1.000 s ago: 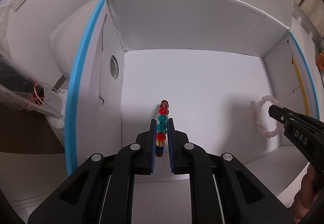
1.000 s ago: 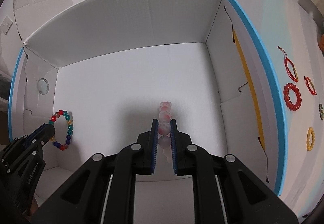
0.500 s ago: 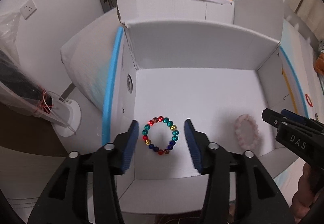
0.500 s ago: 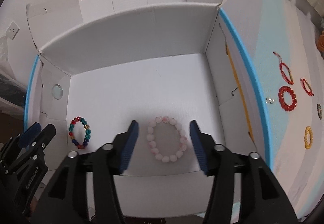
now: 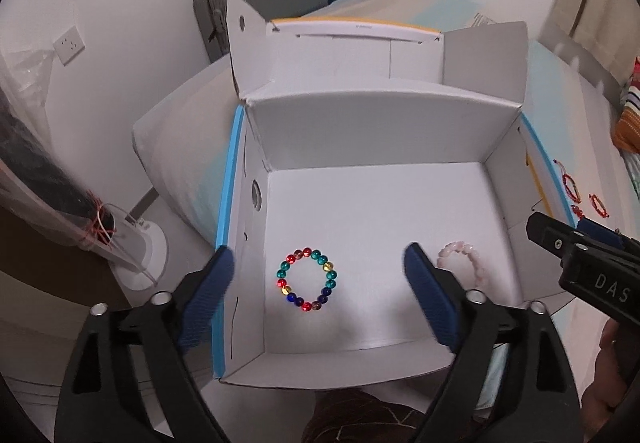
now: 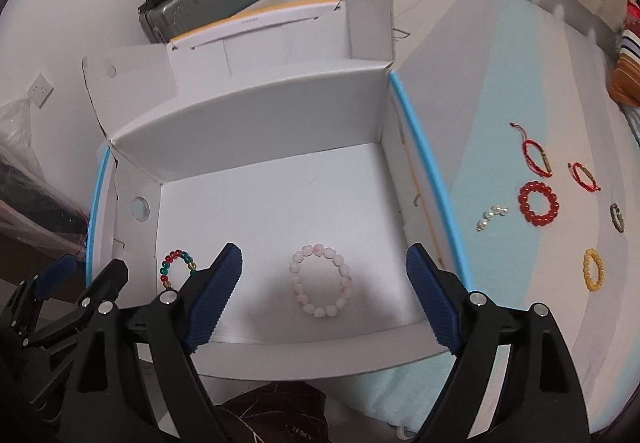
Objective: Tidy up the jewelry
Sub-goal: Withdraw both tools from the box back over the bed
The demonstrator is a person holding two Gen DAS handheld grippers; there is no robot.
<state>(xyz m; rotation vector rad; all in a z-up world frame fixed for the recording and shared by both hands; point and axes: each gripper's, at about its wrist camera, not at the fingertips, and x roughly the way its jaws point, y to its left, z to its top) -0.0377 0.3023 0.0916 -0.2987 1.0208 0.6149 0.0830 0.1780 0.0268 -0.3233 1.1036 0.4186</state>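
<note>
Both bracelets lie flat on the floor of the open white cardboard box [image 6: 256, 131], well apart so they won't tangle. The left gripper [image 5: 318, 293] hangs above the multicoloured glass-bead bracelet [image 5: 307, 279], jaws opening wide, pinching nothing. The right gripper [image 6: 324, 293] does likewise over the pale pink bead bracelet [image 6: 322, 280]. At three o'clock of the box, on the pale blue bedspread [image 6: 500, 115], a red bead bracelet [image 6: 538, 203], red cord bracelets [image 6: 536, 157] and a yellow bead bracelet [image 6: 593, 269] wait, presumably next.

Both wrist cams look steeply down, fairly near, sharing the white box [image 5: 376, 131] interior.
</note>
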